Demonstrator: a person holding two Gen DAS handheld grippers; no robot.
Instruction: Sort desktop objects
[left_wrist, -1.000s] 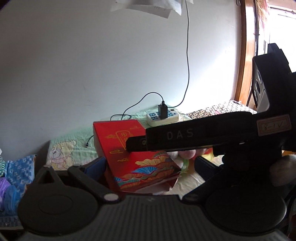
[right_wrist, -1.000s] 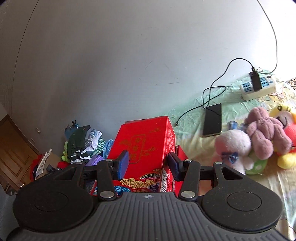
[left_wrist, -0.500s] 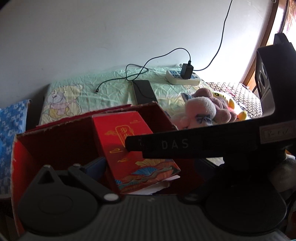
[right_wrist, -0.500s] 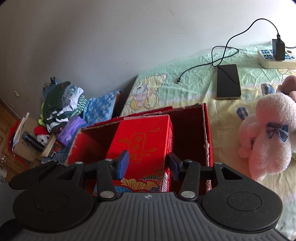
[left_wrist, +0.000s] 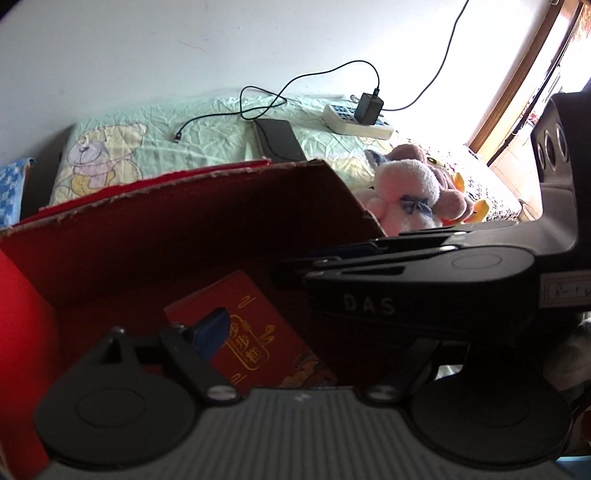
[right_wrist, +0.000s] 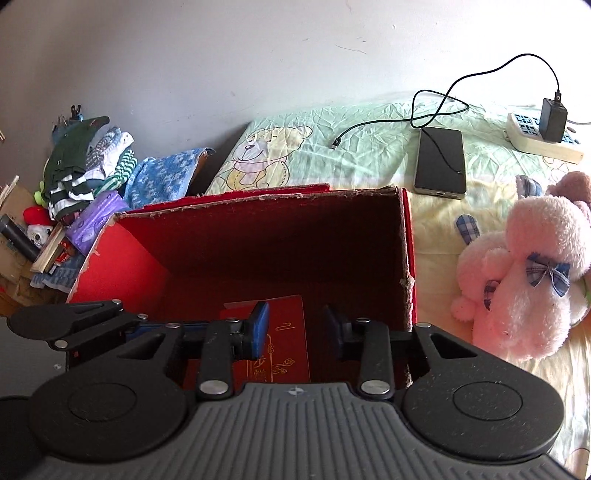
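My right gripper (right_wrist: 295, 328) is over the big red carton (right_wrist: 258, 221), and its two fingers stand apart with an empty gap between them — they hold nothing. Under them, on the floor of the carton, lies the small red gift box (right_wrist: 286, 347). It lies flat with its gold-printed face up. In the right wrist view its long axis runs from me toward the far wall of the carton, nearly along my fingers, and the gold characters read toward me. The left blue pad (right_wrist: 258, 330) is over the left part of the box; the right finger is over the dark floor just beside the right edge of the box.

In the left wrist view the same gift box (left_wrist: 255, 343) points away and a little to the left. My left gripper (left_wrist: 280, 332) shows only one blue pad (left_wrist: 212, 332), over the near left corner of the box; the right gripper body covers the other finger, so I cannot tell how wide it is.

Outside the carton, on the bedsheet (right_wrist: 369, 147), lie a pink plush toy (right_wrist: 528, 280), a phone (right_wrist: 439, 162) and a power strip (right_wrist: 543, 138).
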